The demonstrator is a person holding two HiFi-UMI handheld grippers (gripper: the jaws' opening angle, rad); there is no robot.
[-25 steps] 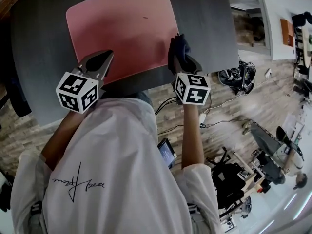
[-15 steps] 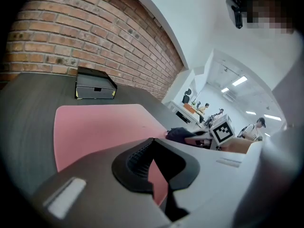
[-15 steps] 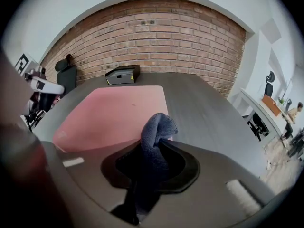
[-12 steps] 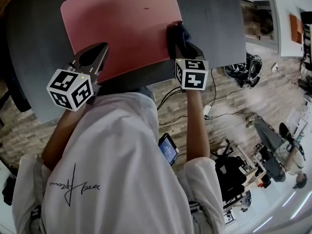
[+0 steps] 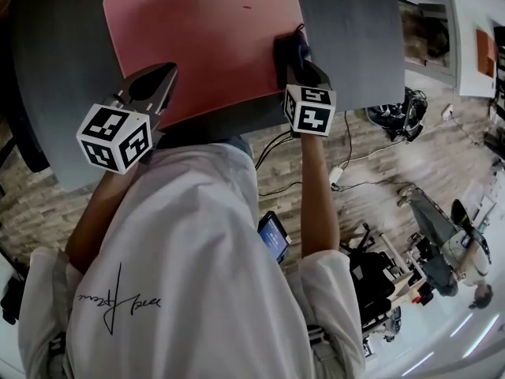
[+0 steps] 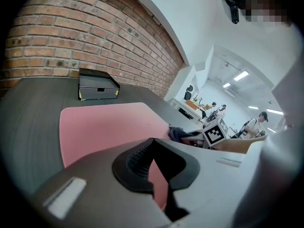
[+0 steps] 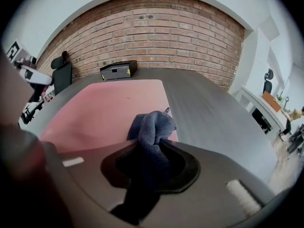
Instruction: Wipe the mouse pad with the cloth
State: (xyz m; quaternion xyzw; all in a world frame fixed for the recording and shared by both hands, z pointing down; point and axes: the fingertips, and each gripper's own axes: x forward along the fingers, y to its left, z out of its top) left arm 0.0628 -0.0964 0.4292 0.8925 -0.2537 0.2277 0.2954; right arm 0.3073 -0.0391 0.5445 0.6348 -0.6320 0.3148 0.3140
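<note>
We have the right gripper (image 5: 290, 60) pinched on the bunched blue cloth (image 7: 153, 125), pressing it onto the 4 o'clock edge of the pink mouse pad (image 5: 205, 30), right where it meets the grey tabletop (image 5: 347, 22); from there a sweep toward 10 o'clock would cover the pad. Our left gripper (image 5: 151, 91), pressed together on nothing, sits at the pad's 7 o'clock corner, we judge to keep the pad from sliding under the wipe
</note>
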